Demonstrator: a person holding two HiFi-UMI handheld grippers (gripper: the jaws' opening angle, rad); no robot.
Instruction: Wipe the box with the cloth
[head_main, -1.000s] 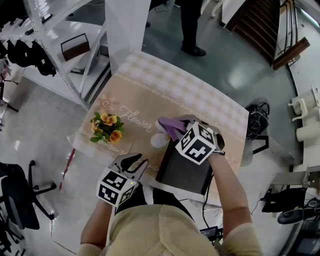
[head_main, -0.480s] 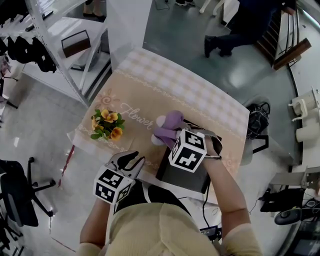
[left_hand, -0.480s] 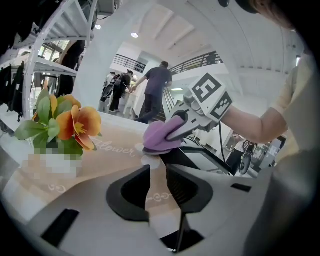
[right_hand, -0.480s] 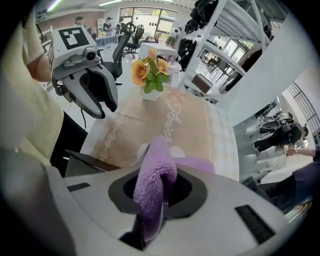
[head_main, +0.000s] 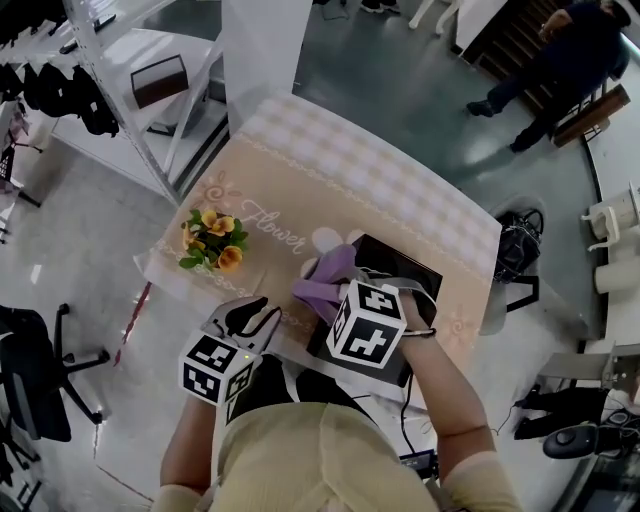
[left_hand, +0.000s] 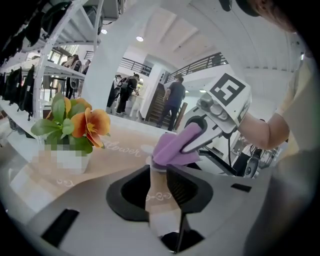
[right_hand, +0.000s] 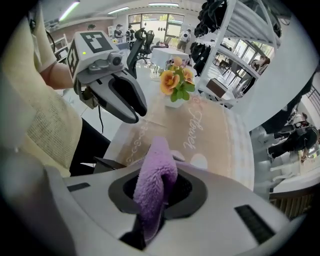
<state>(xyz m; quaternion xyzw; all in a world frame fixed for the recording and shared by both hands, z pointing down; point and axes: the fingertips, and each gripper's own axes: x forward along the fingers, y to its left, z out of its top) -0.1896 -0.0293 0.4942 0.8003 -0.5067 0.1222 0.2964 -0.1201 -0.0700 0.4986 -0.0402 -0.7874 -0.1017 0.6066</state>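
Observation:
A flat black box (head_main: 400, 272) lies on the beige tablecloth (head_main: 300, 190), near the table's front edge. My right gripper (head_main: 330, 292) points steeply down over the box's near left corner and is shut on a purple cloth (head_main: 322, 278). In the right gripper view the cloth (right_hand: 155, 182) fills the gap between the jaws, and the box's edge (right_hand: 107, 164) shows below. My left gripper (head_main: 247, 318) hovers left of the box at the table's front edge. Its jaws stand open with only tablecloth between them. From the left gripper view (left_hand: 159, 175), the cloth (left_hand: 170, 147) hangs just ahead.
A small pot of orange flowers (head_main: 213, 245) stands on the table's left side. A white shelf rack (head_main: 130, 90) is beyond the left end, an office chair (head_main: 40, 370) on the floor at the left. A black bag (head_main: 515, 245) sits right of the table; a person (head_main: 565, 45) stands far off.
My right gripper has slid left and nearer with the cloth, from the box's far left corner to its near left corner. The left gripper has barely moved. The person in the background has walked right.

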